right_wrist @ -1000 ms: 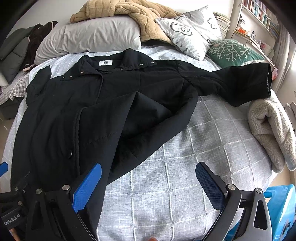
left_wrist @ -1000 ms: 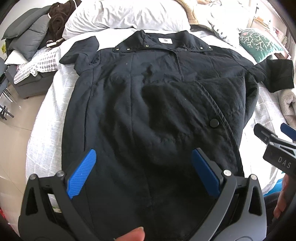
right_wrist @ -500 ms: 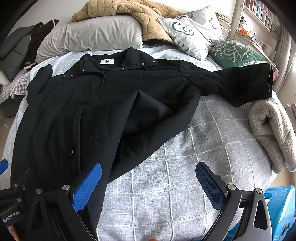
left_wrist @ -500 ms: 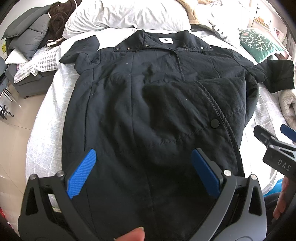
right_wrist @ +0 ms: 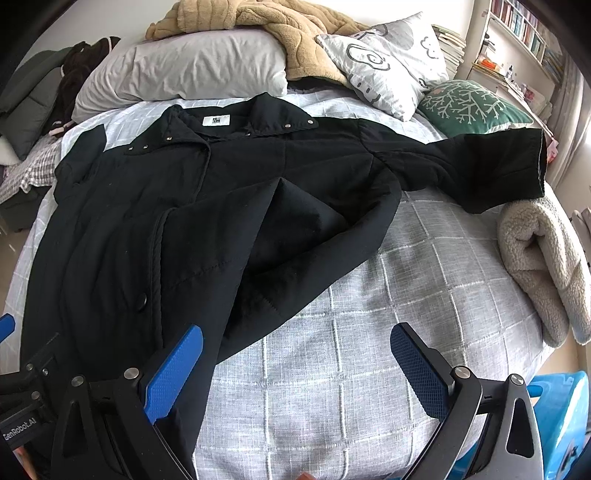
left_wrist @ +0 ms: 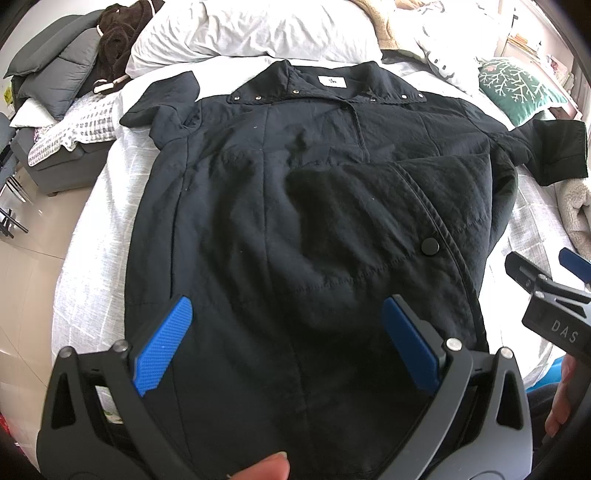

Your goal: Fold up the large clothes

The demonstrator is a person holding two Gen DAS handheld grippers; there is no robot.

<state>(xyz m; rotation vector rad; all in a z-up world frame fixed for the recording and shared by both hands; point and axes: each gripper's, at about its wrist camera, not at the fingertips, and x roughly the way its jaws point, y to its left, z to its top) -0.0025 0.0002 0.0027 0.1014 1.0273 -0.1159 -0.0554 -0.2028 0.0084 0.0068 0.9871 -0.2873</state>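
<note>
A long black coat (left_wrist: 280, 206) lies spread on the bed, collar with a white label (left_wrist: 332, 80) toward the pillows. Its right front panel is folded inward over the body, showing a round black button (left_wrist: 429, 246). One sleeve (right_wrist: 491, 170) stretches out to the right; the other sleeve (left_wrist: 162, 107) lies bent at the far left. My left gripper (left_wrist: 286, 347) hovers open over the coat's lower part, nothing between its blue pads. My right gripper (right_wrist: 295, 373) is open near the coat's folded right edge (right_wrist: 303, 295), above the bedspread. The right gripper also appears at the right edge of the left wrist view.
The bed has a grey checked bedspread (right_wrist: 406, 295). Pillows (right_wrist: 184, 70) and a tan blanket (right_wrist: 280, 26) lie at the head, a green cushion (right_wrist: 469, 107) and rolled fleece blanket (right_wrist: 543, 266) at the right. A grey sofa with clothes (left_wrist: 48, 96) stands left; something blue (right_wrist: 561, 413) stands by the bed's right corner.
Both grippers have stayed open and almost still. The views have shifted only slightly; the coat lies as before.
</note>
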